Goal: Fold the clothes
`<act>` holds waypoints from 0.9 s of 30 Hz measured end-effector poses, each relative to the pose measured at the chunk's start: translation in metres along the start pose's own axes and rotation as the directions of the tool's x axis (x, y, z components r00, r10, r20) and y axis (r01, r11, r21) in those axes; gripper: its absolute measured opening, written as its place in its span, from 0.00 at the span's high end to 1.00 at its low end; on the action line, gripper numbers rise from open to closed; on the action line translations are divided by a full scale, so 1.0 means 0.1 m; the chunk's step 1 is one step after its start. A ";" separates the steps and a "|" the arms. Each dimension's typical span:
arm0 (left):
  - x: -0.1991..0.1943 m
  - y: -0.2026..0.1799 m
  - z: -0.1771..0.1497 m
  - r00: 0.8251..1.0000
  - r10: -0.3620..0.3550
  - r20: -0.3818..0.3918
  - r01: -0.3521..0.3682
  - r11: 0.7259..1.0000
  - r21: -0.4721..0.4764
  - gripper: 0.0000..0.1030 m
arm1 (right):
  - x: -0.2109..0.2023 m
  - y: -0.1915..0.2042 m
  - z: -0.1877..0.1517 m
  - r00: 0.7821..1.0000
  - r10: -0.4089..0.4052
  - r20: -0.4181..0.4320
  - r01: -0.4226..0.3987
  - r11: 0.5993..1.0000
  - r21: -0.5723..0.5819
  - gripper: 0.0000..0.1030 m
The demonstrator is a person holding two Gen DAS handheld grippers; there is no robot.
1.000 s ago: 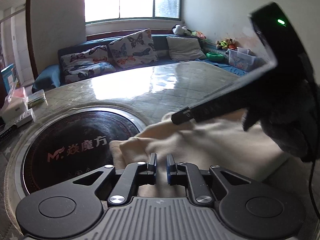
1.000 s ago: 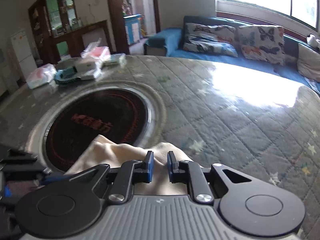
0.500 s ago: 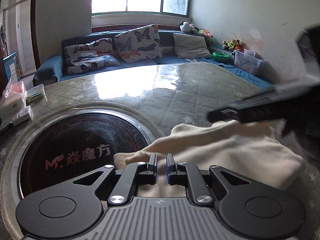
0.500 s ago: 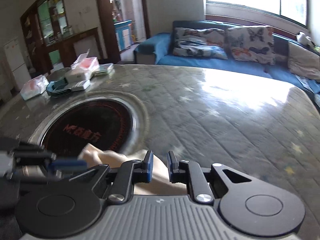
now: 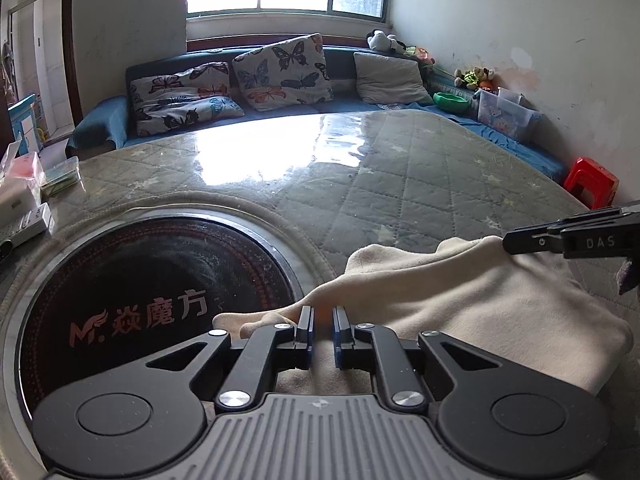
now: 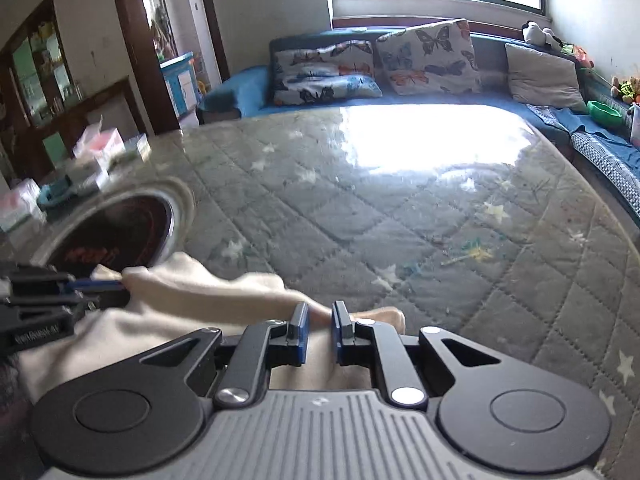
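Left claw [image 5: 323,330]: fingers nearly together, pinching a fold of the cream cloth [image 5: 480,300] between the blue pads. Also seen at far left of right cam [image 6: 100,285], tips on cloth edge.
Right claw [image 6: 319,330]: fingers close, narrow gap, cream cloth [image 6: 192,292] caught between the pads. In left cam it comes in from the right [image 5: 516,240], tip on the raised far edge of cloth.
Cloth: cream, soft, bunched; lies under and ahead of both claws, stretched btw them, edge lifted where each claw grips. Rest sags on the table.
Table [image 5: 420,184]: quilted grey-green cover w/ star print, glossy, window glare ahead of both claws.
Round black plate [image 5: 132,300]: set into table, ahead-left of left claw, red letters on it; cloth corner touches its rim.
Boxes [image 5: 24,200]: far left of left claw, at table edge.
Sofa [image 5: 104,124]: blue, beyond table, butterfly cushions [image 5: 280,72].
Red stool [image 5: 592,184]: far right of left claw, by wall.
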State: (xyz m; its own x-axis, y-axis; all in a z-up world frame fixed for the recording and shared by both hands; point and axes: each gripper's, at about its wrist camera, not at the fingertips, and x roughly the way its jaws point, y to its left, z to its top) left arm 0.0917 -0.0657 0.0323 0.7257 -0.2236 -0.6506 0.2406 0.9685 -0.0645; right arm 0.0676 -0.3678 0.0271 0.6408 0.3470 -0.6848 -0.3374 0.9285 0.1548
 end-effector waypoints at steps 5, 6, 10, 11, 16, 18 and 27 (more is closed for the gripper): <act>-0.17 -0.09 0.00 0.999 -0.026 0.035 0.025 0.999 0.019 0.89 | -0.23 -0.08 -0.03 0.999 -0.028 0.022 0.029 0.999 -0.023 0.88; -0.19 -0.11 -0.01 0.999 -0.035 0.038 0.034 0.999 0.025 0.89 | -0.28 -0.10 -0.04 1.000 -0.024 0.019 0.024 1.000 -0.018 0.88; -0.19 -0.22 -0.10 0.998 -0.047 0.033 0.045 0.996 0.072 0.88 | -0.30 -0.08 -0.13 1.000 0.004 -0.001 -0.004 0.999 -0.035 0.88; -0.18 -0.24 -0.13 0.999 -0.039 0.029 0.037 0.996 0.082 0.88 | -0.27 -0.07 -0.16 1.000 0.004 -0.014 -0.005 0.999 -0.042 0.88; -0.28 -0.20 -0.19 0.998 -0.043 0.042 0.041 0.997 0.069 0.87 | -0.32 -0.01 -0.23 1.000 -0.007 -0.023 0.006 0.997 -0.077 0.88; -0.35 -0.21 -0.22 0.997 -0.058 0.059 0.053 0.995 0.079 0.86 | -0.43 0.03 -0.25 1.000 0.012 -0.013 -0.013 0.996 -0.092 0.88; -0.42 -0.25 -0.46 0.997 -0.056 0.050 0.051 0.994 0.099 0.86 | -0.56 0.22 -0.52 0.996 0.053 -0.066 -0.064 0.980 -0.188 0.88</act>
State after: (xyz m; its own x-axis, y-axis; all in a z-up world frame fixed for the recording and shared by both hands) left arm 0.0258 -0.0754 0.0270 0.7421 -0.2829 -0.6076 0.3400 0.9401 -0.0225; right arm -0.0114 -0.3734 0.0323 0.5751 0.3862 -0.7212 -0.5016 0.8629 0.0620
